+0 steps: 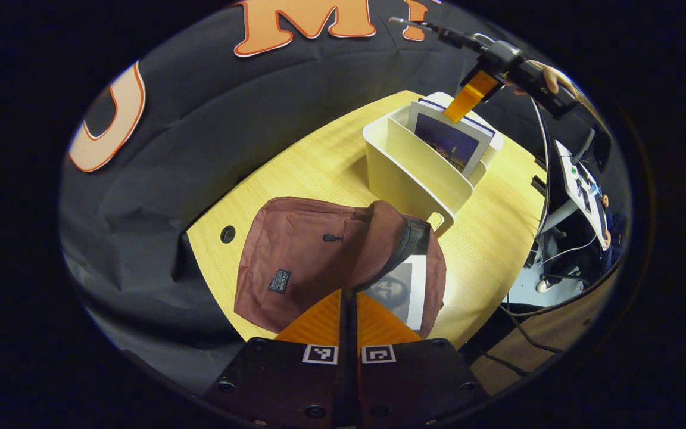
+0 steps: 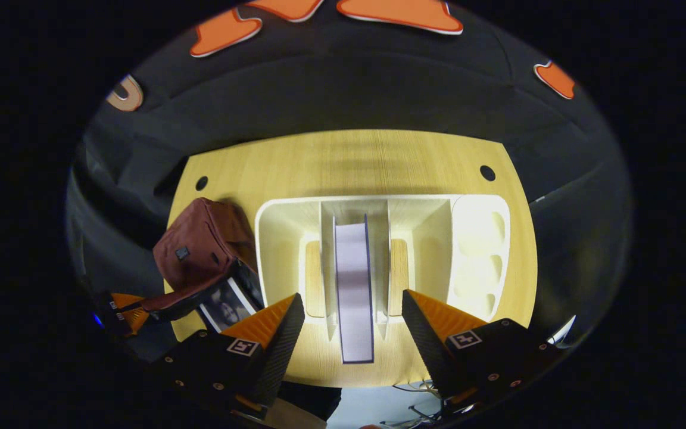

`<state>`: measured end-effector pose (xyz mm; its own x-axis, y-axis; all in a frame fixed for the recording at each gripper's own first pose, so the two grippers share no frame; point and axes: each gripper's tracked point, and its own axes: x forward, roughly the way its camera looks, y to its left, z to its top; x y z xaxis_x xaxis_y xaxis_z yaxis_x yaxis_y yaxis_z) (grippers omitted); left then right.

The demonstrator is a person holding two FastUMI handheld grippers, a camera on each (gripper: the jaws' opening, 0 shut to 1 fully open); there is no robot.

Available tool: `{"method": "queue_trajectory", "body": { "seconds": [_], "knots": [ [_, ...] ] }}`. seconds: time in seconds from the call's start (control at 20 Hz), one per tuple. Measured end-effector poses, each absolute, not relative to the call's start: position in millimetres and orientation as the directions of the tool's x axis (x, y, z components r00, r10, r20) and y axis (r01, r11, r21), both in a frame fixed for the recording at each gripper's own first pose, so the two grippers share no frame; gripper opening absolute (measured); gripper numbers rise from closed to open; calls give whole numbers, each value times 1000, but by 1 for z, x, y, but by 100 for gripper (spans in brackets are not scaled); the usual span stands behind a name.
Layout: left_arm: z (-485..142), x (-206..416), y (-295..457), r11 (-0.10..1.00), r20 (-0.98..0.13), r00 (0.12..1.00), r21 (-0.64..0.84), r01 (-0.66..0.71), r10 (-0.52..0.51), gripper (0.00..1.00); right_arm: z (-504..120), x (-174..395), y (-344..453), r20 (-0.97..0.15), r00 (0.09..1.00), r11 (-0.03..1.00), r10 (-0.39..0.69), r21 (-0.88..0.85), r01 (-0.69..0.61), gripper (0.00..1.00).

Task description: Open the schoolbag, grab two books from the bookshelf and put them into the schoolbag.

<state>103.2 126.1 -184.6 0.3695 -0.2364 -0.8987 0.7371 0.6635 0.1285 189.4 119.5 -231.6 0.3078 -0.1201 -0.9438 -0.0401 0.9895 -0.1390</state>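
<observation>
A light wooden table with small round cable holes stands before the black cloth wall of the booth. On it lies a maroon schoolbag, its top flap lifted, with a small dark label on its front whose writing is too small to read. A book with a grey portrait cover sits partly inside the bag's mouth. The left gripper has its fingers pressed together on the edge of the bag's flap, holding it up. Beside the bag stands a cream bookshelf with upright dividers; a second book stands in its middle slot. The right gripper hangs above that book with its fingers spread wide, one on either side, not touching it. Each gripper carries square black-and-white marker tags.
</observation>
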Motion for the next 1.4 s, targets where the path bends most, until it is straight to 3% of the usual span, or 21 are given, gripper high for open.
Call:
{"method": "queue_trajectory", "body": {
  "seconds": [0.15, 0.25, 0.35, 0.4, 0.9, 1.25, 1.4],
  "knots": [
    [-186, 105, 132, 675, -902, 366, 125, 727, -227, 1, -253, 194, 112, -954, 256, 983, -157, -175, -52, 98],
    [-188, 105, 134, 681, -904, 362, 120, 723, -226, 1, -259, 194, 109, -957, 234, 980, -171, -190, -58, 87],
    [-188, 104, 135, 682, -905, 360, 117, 722, -226, 1, -266, 192, 110, -960, 218, 981, -177, -190, -41, 68],
    [-188, 104, 135, 680, -905, 359, 117, 724, -227, 1, -264, 193, 110, -959, 220, 981, -181, -191, -27, 38],
    [-190, 104, 137, 674, -905, 355, 112, 731, -234, 0, -228, 180, 116, -950, 272, 987, -156, -160, 8, 33],
    [-193, 104, 138, 669, -903, 358, 116, 734, -236, 1, -123, 169, 113, -886, 435, 987, -158, -149, 54, 33],
    [-193, 105, 139, 661, -903, 361, 125, 739, -233, 1, -77, 150, 134, -854, 513, 996, -84, -53, 75, 32]
  ]
}}
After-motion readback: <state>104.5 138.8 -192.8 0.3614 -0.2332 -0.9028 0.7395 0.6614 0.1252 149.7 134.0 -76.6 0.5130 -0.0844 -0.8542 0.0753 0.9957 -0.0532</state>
